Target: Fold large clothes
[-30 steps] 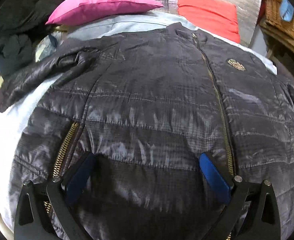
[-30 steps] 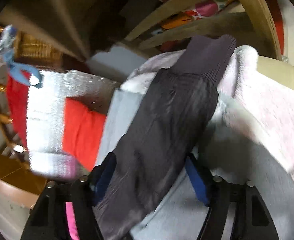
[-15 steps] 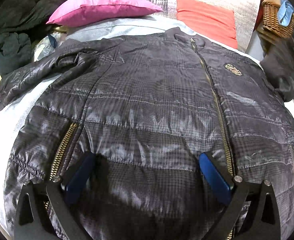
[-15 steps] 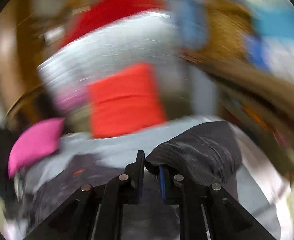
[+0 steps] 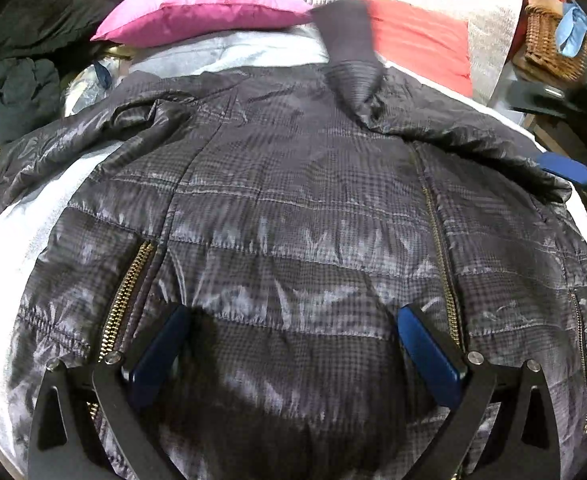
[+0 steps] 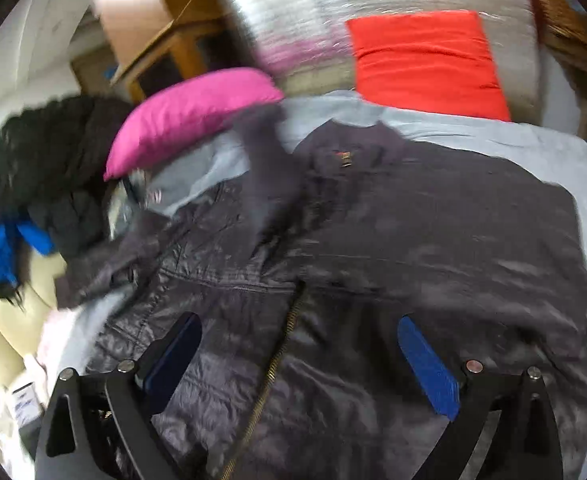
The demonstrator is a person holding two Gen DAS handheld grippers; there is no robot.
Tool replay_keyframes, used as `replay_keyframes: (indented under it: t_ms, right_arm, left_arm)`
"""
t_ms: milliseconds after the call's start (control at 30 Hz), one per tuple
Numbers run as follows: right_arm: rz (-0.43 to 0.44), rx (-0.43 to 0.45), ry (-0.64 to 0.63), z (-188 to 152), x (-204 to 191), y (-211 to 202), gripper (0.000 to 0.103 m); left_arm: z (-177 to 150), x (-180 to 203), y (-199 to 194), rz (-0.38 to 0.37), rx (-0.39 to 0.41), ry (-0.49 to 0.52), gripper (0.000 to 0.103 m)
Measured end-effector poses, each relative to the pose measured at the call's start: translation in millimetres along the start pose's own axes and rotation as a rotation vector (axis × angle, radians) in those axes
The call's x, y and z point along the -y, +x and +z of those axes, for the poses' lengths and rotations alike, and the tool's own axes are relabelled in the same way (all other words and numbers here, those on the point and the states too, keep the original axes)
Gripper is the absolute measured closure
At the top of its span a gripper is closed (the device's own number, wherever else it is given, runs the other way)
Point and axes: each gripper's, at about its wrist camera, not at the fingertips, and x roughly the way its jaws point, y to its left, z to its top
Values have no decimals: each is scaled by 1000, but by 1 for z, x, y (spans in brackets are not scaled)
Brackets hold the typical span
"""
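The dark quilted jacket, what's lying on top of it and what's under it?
One sleeve is folded across the dark quilted jacket chest, its cuff toward the pillows. Beneath lies a pale sheet. Whatever is under the jacket's middle is covered.

Sleeve point(image 6: 265, 168) motion-blurred; jacket point(image 5: 293, 240) hem cut off.

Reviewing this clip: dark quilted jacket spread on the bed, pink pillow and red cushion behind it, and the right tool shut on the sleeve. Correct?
Not quite. The right tool is not shut on the sleeve: the right wrist view shows its jaws opening wide with nothing gripped. The jacket does lie spread on the bed, with the pink pillow and red cushion behind it.
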Motion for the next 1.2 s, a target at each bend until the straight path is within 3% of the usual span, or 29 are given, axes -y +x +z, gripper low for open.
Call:
replay_keyframes:
  t_ms: [133,333,467,567,700,800,833,867,900,1067,1200]
  right_arm:
    - [-11,81,119,5,38,-28,3]
    - [86,146,366,29,110,-29,3]
    - [116,102,474,14,140,3,3]
    - [122,141,433,3,140,8,3]
    - [111,163,386,-4,136,11,3]
    - [109,180,381,-7,138,12,3]
    - [107,185,378,-8,138,13,3]
    - [104,187,371,-9,137,14,3]
    - [101,188,366,-9,137,14,3]
    - [92,181,358,-8,137,15,3]
    - [51,147,343,-4,131,16,3]
  left_arm:
    - [20,-10,-12,-97,-49,-64,0]
    - [91,-30,-31,-145,40,-157,0]
    - [152,-36,5,-193,24,-228,0]
    - [184,-42,52,-193,-26,-295,0]
    - [201,-51,101,-154,-86,-393,3]
    - [205,-55,119,-146,-95,-439,25]
    - [207,-53,122,-151,-96,-434,47]
    - [208,-52,123,-125,-101,-423,84]
    - [211,-53,120,-86,-88,-406,92]
    - [199,-51,71,-80,87,-325,92]
    - [169,-59,94,-20,8,-315,92]
